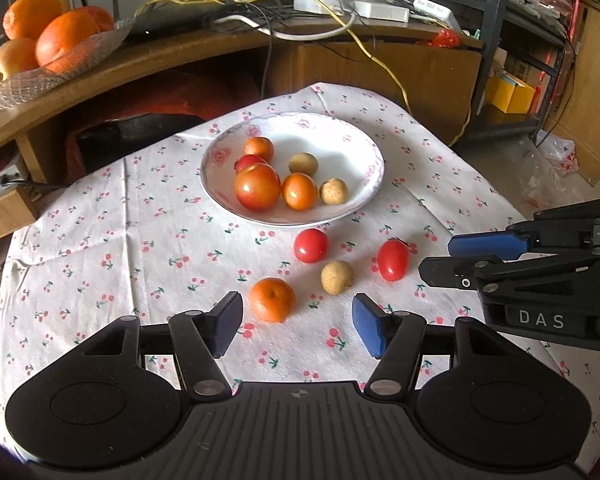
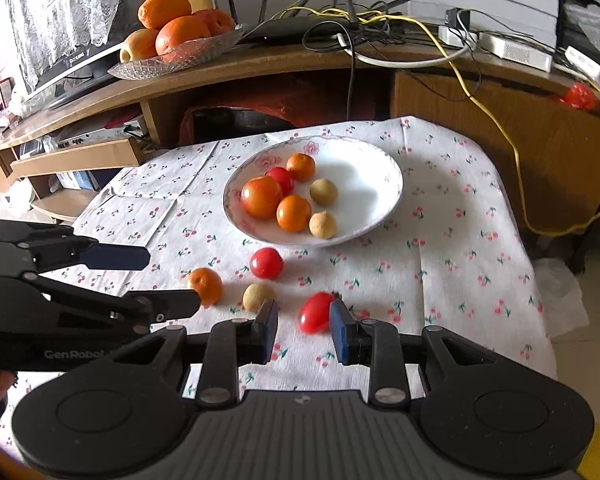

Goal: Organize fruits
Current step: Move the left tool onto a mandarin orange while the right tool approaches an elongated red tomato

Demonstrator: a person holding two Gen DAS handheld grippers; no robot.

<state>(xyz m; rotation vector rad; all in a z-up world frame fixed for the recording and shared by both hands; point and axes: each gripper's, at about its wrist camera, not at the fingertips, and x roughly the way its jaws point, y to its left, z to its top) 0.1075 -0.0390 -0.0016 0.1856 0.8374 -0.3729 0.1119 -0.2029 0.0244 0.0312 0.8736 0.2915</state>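
Observation:
A white floral bowl (image 1: pixel 352 136) (image 2: pixel 372 168) on the cherry-print cloth holds several small fruits: tomatoes, tangerines and longans. Loose on the cloth lie a tangerine (image 1: pixel 271 299) (image 2: pixel 207 285), a round red tomato (image 1: pixel 311 245) (image 2: pixel 266 263), a longan (image 1: pixel 337 277) (image 2: pixel 257 296) and an oblong red tomato (image 1: pixel 393 260) (image 2: pixel 315 313). My left gripper (image 1: pixel 298 320) is open, with the tangerine just ahead between its fingertips. My right gripper (image 2: pixel 303 328) is open, and the oblong tomato lies between its fingertips, close to the right pad. Each gripper shows in the other's view, the right (image 1: pixel 444 258) and the left (image 2: pixel 172 280).
A wooden desk (image 1: pixel 204 52) stands behind the table with a glass dish of oranges (image 1: pixel 52 36) (image 2: pixel 176 36), a router and tangled cables (image 2: pixel 380 28). The cloth-covered table (image 1: pixel 100 240) ends close behind the bowl and drops off at right. Shelving (image 1: pixel 540 40) stands at far right.

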